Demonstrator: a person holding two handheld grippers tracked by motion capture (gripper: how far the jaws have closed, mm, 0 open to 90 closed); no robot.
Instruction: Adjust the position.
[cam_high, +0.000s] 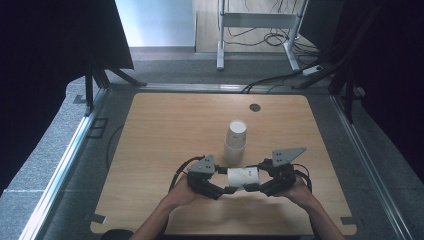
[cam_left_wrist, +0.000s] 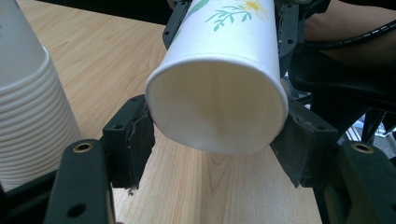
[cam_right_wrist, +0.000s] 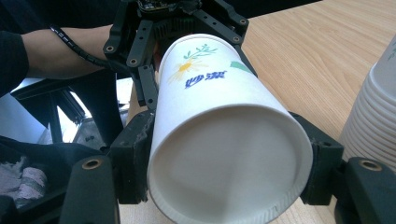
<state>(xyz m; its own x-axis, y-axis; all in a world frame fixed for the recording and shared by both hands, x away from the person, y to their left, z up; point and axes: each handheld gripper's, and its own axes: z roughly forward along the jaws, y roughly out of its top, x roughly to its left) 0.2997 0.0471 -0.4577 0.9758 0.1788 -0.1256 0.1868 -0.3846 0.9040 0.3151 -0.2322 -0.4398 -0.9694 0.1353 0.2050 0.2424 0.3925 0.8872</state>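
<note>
Paper cup (cam_high: 243, 177) lies sideways above the tabletop (cam_high: 160, 145), clamped between the left hand-held gripper (cam_high: 223, 189) at its mouth and the right hand-held gripper (cam_high: 253, 188) at its base. Handover seems underway; next, one must release. Cup stack (cam_high: 235, 142) stands just beyond.

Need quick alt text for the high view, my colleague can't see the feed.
A person's two grippers, left gripper and right gripper, hold one white paper cup sideways between them, low over a wooden table. Just beyond it stands an upright stack of paper cups.
</note>
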